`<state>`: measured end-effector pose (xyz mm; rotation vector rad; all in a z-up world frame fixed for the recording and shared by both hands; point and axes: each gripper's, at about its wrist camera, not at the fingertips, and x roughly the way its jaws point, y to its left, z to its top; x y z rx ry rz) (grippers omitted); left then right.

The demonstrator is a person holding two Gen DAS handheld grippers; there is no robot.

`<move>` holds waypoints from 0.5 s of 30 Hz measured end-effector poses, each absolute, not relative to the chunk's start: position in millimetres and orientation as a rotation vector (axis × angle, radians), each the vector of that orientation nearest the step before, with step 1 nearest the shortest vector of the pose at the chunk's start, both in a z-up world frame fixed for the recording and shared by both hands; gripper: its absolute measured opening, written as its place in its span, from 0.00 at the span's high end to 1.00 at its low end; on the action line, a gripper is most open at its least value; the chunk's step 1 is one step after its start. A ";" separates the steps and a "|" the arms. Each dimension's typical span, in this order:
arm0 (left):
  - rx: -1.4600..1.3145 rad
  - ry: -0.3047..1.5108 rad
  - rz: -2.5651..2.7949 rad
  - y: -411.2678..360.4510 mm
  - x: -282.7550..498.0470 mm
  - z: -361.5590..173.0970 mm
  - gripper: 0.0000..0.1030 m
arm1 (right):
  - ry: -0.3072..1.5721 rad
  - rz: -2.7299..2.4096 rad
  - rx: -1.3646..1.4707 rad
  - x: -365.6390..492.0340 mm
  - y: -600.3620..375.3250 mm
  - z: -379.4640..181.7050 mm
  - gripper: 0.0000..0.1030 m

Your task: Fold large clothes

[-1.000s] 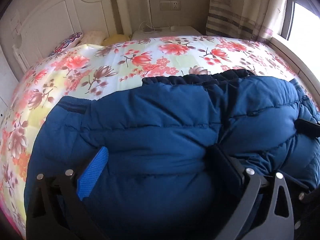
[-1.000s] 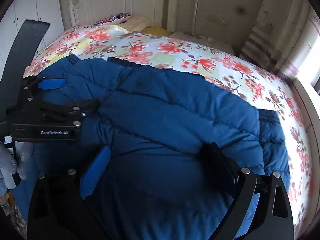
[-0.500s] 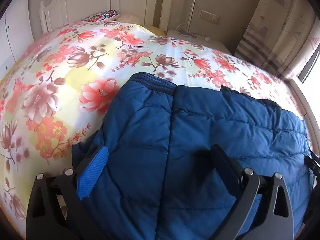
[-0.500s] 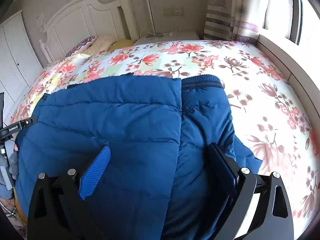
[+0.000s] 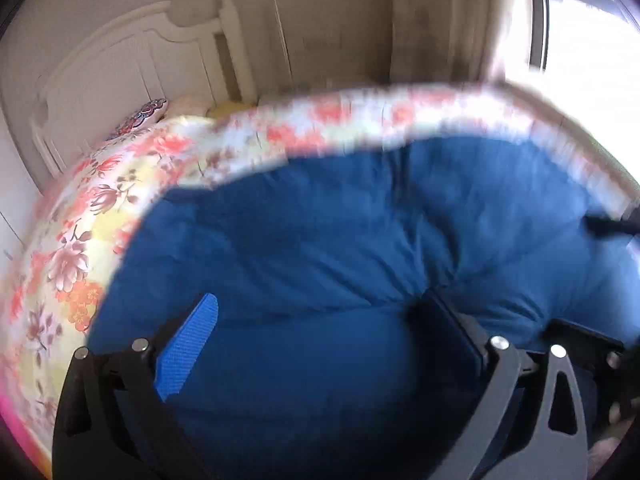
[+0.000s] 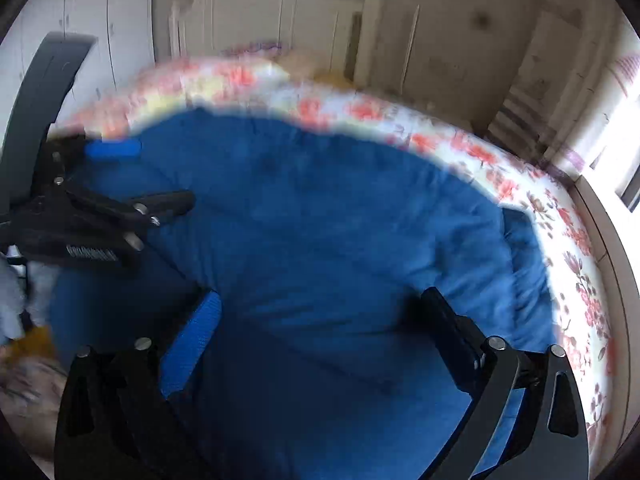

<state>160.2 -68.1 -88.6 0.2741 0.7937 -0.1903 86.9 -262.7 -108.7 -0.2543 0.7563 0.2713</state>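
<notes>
A puffy, quilted dark-blue down jacket (image 5: 360,248) lies spread across the bed, on a bedspread printed with red and pink flowers on pale yellow and white (image 5: 92,216), and it fills most of both wrist views. Both pictures are smeared by motion, so the jacket's seams and edges are soft. The left gripper (image 5: 320,320), black with one bright blue ribbed pad (image 5: 188,346) and one dark one, hangs over the jacket with its fingers wide apart; blue fabric lies between and below them, and I cannot tell whether either pad touches it. The right gripper (image 6: 324,320) stands just as wide over the right half of the jacket (image 6: 340,220), its jaws having just been opening, with jacket fabric under the gap and no grip on it that I can see. In the right wrist view the left gripper (image 6: 132,176) shows at the left edge, its blue pad lying near the jacket's far left border. In the left wrist view a white carved wooden headboard (image 5: 120,68) stands at the far end of the bed, a patterned pillow (image 5: 140,116) rests against it, and a bright window (image 5: 580,32) is at the right
</notes>
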 end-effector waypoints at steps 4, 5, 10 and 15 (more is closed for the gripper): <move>0.188 0.848 -0.224 -55.2 172.7 -91.2 0.02 | 0.772 0.281 -0.226 89.8 -266.6 -109.7 0.04; 0.173 0.851 -0.224 -52.4 172.6 -91.2 0.02 | 0.773 0.280 -0.225 89.3 -267.0 -109.4 0.05; 0.085 0.829 -0.192 -17.6 157.3 -77.5 0.02 | 0.758 0.210 -0.194 79.8 -299.6 -94.6 0.05; 0.008 0.845 -0.103 42.2 153.8 -88.4 0.02 | 0.784 0.147 -0.039 68.9 -362.5 -108.1 0.05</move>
